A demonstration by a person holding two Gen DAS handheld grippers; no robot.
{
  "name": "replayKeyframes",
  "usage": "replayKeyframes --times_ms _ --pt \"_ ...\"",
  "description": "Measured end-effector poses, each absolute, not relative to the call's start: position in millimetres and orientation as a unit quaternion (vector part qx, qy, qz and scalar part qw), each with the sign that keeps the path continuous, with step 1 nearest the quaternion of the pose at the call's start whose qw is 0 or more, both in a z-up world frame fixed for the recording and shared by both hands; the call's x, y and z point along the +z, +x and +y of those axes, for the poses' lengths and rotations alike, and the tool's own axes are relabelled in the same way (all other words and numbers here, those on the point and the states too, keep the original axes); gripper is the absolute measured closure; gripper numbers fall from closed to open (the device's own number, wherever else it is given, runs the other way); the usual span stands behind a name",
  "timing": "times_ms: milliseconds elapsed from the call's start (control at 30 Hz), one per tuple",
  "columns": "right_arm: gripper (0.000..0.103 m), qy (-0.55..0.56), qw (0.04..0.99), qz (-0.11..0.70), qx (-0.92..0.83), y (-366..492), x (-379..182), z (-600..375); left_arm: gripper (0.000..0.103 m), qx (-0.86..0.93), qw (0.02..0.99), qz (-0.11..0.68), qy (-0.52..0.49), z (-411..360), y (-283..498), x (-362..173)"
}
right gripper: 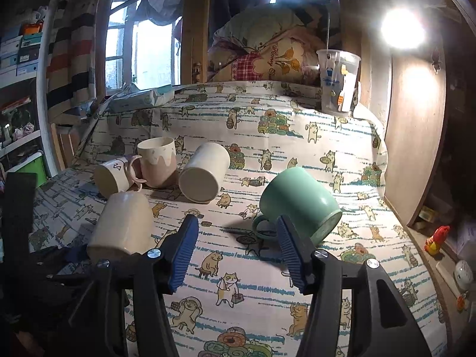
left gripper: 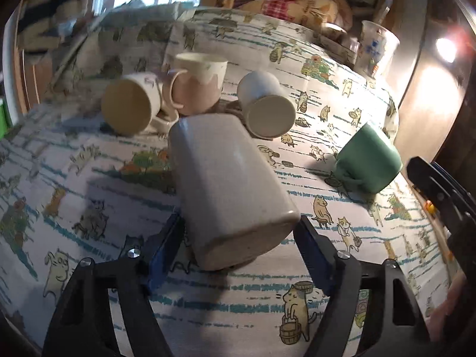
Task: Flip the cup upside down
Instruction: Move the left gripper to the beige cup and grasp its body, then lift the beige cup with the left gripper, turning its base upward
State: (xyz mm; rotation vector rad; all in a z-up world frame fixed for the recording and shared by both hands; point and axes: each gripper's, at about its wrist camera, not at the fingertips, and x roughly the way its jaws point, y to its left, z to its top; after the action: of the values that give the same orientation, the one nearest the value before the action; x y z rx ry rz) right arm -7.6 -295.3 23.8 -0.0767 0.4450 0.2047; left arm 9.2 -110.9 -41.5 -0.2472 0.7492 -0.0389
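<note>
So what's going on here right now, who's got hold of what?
The left gripper has its jaws on either side of a beige cup, which is tipped over with its base toward the camera; whether they actually clamp it is unclear. The right gripper is open and holds nothing, and sits just short of a green mug lying tilted on the cat-print cloth. Three more cups sit further back, one of them a pink mug standing upright.

Dim room; lamp glare right, fisheye-warped, blurred edges.
</note>
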Motion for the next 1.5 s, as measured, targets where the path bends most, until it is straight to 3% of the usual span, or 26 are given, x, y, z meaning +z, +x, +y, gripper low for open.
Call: replayKeyframes --times_ms 700,900,1133,1500 --pt "0.042 -0.026 0.968 0.225 0.109 -4.9 18.8 -295.3 0.034 0.010 0.923 0.365 -0.126 -83.7 0.7 -43.1" --pt "0.042 -0.025 0.968 0.225 0.111 -5.3 18.7 -295.2 0.029 0.012 0.922 0.365 -0.127 -85.2 6.6 -40.3" --pt "0.042 -0.025 0.968 0.224 0.107 -4.8 19.4 -298.3 0.035 0.000 0.924 0.367 -0.109 -90.4 5.5 -40.8" --pt "0.042 -0.013 0.968 0.224 0.108 -3.6 18.2 -304.5 0.036 -0.035 0.940 0.328 -0.084 -96.2 -7.3 -5.0"
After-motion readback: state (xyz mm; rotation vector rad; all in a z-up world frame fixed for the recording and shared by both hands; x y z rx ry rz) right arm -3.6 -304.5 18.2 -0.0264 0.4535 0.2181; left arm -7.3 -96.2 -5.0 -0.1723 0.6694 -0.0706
